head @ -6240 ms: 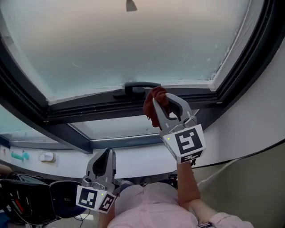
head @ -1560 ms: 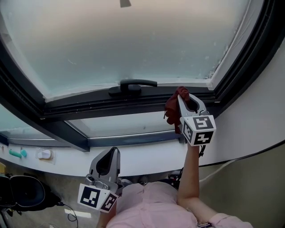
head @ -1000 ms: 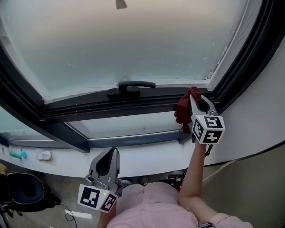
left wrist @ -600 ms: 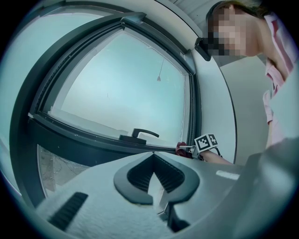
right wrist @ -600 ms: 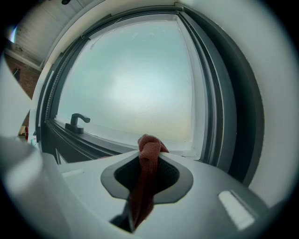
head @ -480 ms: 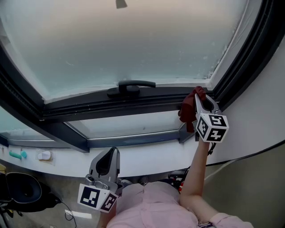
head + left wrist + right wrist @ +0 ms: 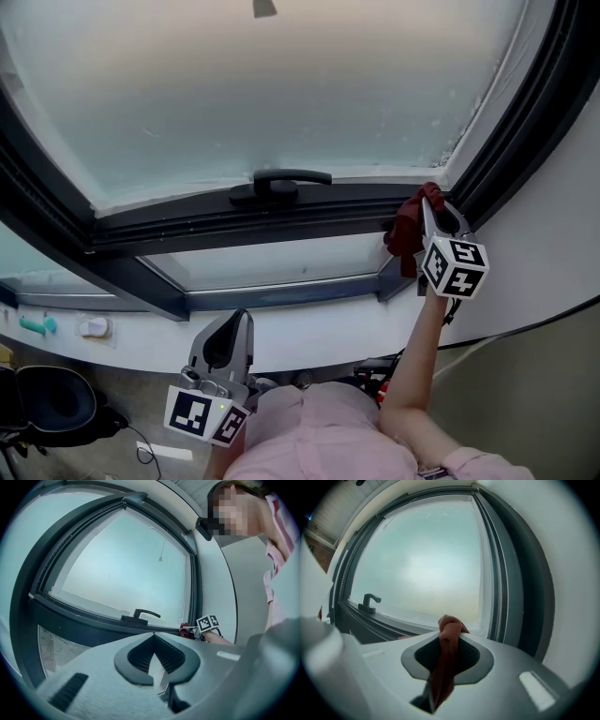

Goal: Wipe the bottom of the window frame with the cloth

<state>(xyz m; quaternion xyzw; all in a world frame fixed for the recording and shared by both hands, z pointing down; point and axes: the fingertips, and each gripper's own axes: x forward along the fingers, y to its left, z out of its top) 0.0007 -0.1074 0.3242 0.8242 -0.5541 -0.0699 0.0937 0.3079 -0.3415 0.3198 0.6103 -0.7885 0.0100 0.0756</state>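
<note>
Left gripper (image 7: 228,330): low, close to the person's body, jaws closed on each other with nothing between them (its own view shows the pads meeting).
Right gripper (image 7: 434,208): raised on an outstretched arm, above and to the right of the left gripper, jaws clamped on the cloth (image 7: 406,234).
Cloth: dark red, bunched between the right gripper's jaws. A knot pokes past the tips and a tail hangs back along the jaws.
Window frame (image 7: 234,225): dark. Its bottom rail runs leftward from the right gripper's tips, where the cloth lies against its right end, by the corner.
Handle (image 7: 281,181): dark lever on the bottom rail, left of the right gripper and well apart from it.
Glass (image 7: 281,94): pale frosted pane, beyond both grippers' tips.
</note>
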